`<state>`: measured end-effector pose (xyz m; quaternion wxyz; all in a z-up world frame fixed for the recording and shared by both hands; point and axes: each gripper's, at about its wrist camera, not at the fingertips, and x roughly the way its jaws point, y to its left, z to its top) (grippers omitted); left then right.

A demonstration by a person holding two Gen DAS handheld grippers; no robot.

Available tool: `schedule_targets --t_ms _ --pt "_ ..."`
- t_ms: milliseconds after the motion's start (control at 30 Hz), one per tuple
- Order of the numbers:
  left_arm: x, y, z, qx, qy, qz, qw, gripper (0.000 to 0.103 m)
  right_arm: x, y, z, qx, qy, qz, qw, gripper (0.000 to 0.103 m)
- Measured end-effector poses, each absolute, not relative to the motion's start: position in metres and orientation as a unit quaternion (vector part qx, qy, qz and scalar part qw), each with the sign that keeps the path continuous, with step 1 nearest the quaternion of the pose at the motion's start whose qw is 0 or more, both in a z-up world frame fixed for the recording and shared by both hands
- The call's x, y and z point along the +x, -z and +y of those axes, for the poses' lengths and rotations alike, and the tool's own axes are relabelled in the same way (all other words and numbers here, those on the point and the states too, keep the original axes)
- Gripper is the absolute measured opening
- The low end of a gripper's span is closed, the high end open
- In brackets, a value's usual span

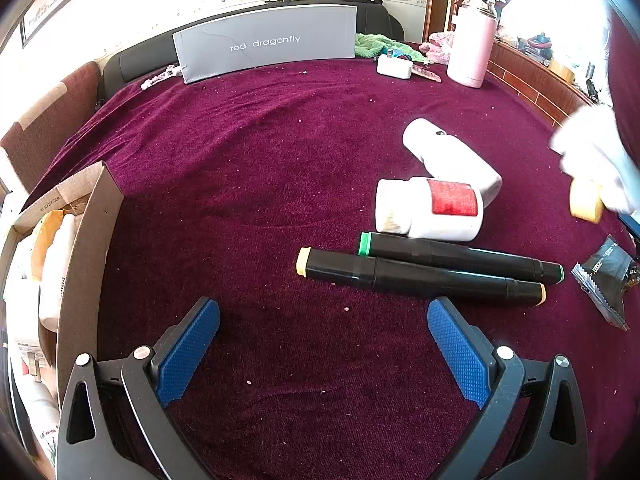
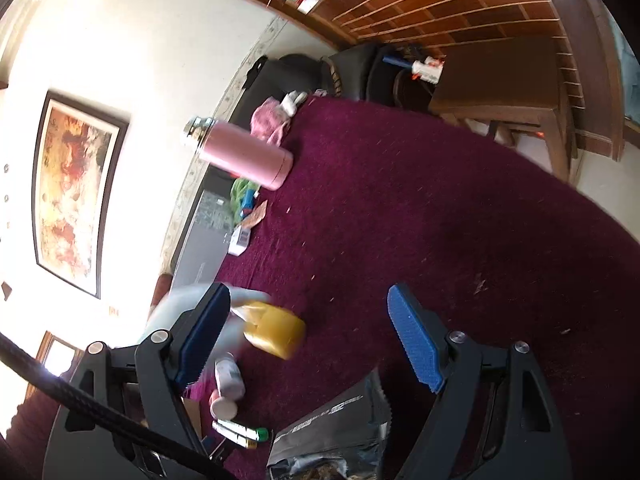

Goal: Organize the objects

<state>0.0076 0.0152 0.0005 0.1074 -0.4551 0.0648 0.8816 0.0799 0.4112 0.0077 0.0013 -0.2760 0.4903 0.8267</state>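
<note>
- Left tool [image 1: 323, 354] released, blue pads wide apart, nothing between, hovering over bare maroon cloth.
- Right tool [image 2: 310, 336] also released, wide; rolled sideways, so horizon tilted in its view. Yellow-capped white bottle [image 2: 276, 330] near its left pad, blurred; contact not clear, not gripped.
- Same bottle at 3 o'clock in left view, under a white-gloved hand [image 1: 592, 160]; whether gloved hand holds it, cannot tell.
- Step in hand, as judged: picking loose items for the cardboard box [image 1: 86, 248] at 9 o'clock of left view, already part filled with white bottles.
- Still loose, at 2 o'clock of left tool: two black markers [image 1: 420, 276] lying side by side and touching, one yellow-capped, one green-capped; white jar with red label [image 1: 430, 210] on its side just beyond; second white bottle [image 1: 452, 156] behind, touching jar.
- Black snack packet [image 1: 606, 276] at 3 o'clock, close under right tool.
- Next move probably: swing left tool toward 2 o'clock, straddle nearer marker across its barrel, clench, carry to box. Markers touching, so risk of nudging the second.
- Worktop [image 1: 260, 160]: maroon pile cloth, crumbs scattered.
- Far edge: grey "red dragonfly" box [image 1: 266, 42] at 12 o'clock, pink flask [image 1: 472, 46] upright at 1 o'clock, green cloth, small white box.
- Room: pale wall, framed picture [image 2: 76, 196], wood panelling, black sofa behind.
</note>
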Motion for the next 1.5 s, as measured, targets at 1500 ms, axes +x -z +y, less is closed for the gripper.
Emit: schedule_targets --t_ms 1500 --pt "0.007 -0.001 0.015 -0.455 -0.882 0.065 0.108 0.102 0.060 0.000 0.364 -0.316 -0.884 0.343 0.038 0.103"
